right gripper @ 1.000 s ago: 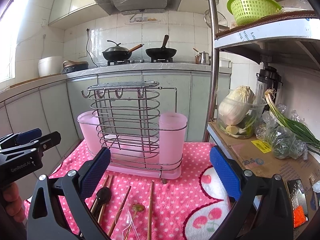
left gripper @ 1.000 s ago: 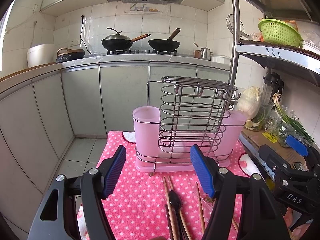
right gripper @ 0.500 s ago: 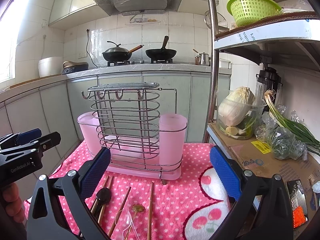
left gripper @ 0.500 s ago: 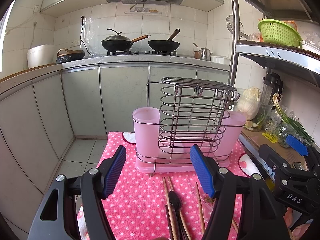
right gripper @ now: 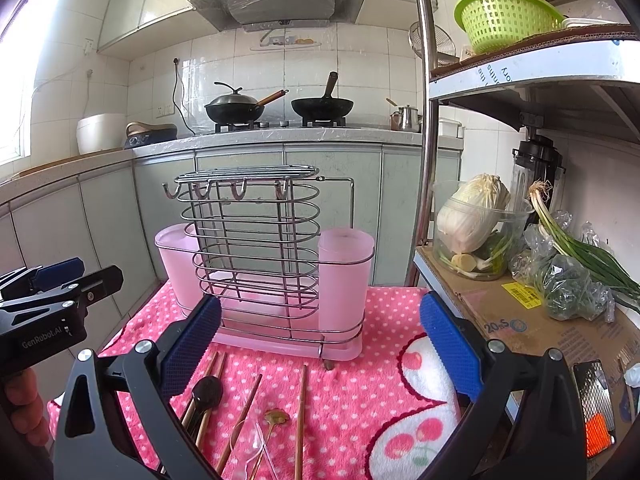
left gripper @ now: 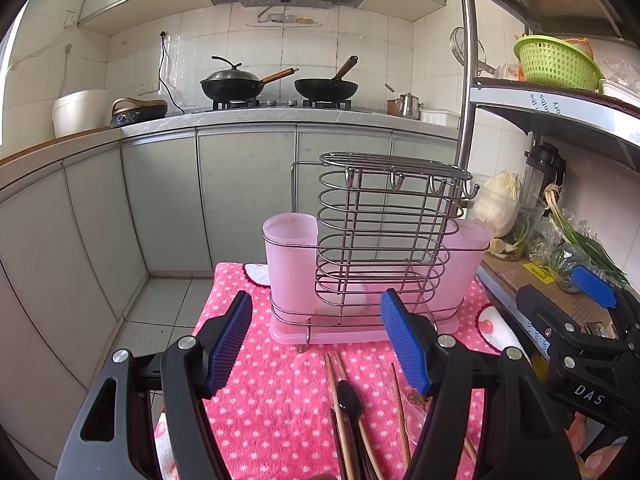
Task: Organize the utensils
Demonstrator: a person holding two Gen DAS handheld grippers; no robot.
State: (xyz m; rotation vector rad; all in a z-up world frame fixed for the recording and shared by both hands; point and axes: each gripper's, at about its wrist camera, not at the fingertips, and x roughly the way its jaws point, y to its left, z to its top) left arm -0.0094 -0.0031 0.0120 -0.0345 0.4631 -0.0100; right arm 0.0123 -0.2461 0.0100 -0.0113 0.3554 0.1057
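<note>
Nothing has moved: left gripper [left gripper: 320,344] and right gripper [right gripper: 320,344] hover, jaws apart, empty. Chopsticks [right gripper: 301,412] lie lengthwise toward the upright utensil rack [right gripper: 256,264].

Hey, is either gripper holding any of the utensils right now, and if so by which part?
Nothing is held. The left gripper and right gripper are both open above the utensils on the mat.

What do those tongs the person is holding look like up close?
Both are matte black plastic. The left tongs and the right tongs each end in two flat fingers faced with ribbed blue rubber pads, joined by silver screws. White lettering marks the bodies: "DAS" on the right one, "GenRobot.AI" on the left. No cables show.
</note>
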